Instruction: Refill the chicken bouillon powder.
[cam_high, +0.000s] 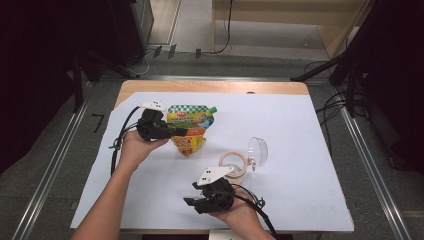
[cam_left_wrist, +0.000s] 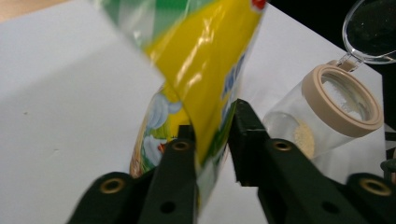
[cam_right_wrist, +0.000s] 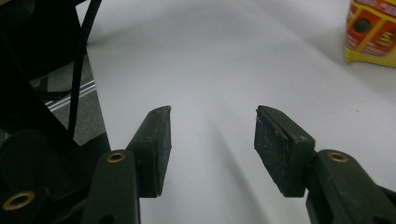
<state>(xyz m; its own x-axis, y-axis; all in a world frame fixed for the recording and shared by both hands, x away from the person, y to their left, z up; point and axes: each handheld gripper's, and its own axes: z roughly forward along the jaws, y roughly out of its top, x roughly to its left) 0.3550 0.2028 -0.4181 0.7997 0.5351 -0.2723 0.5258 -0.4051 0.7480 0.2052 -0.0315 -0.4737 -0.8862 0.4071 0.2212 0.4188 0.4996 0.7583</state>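
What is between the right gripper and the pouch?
In the high view, only bare white sheet lies between the right gripper and the pouch; the jar stands off to the side.

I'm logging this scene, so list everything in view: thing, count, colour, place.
pouch: one, yellow and green with a green spout, at the table's left middle, clamped by the left gripper
jar: one, clear with a tan rim, right of the pouch, a little pale powder inside
lid: one, clear, flipped open at the jar's rim
sheet: one, white, covering the table
table: one, wooden, edge showing at the far side
left gripper: one, black, closed on the pouch
right gripper: one, black, open, near the front edge
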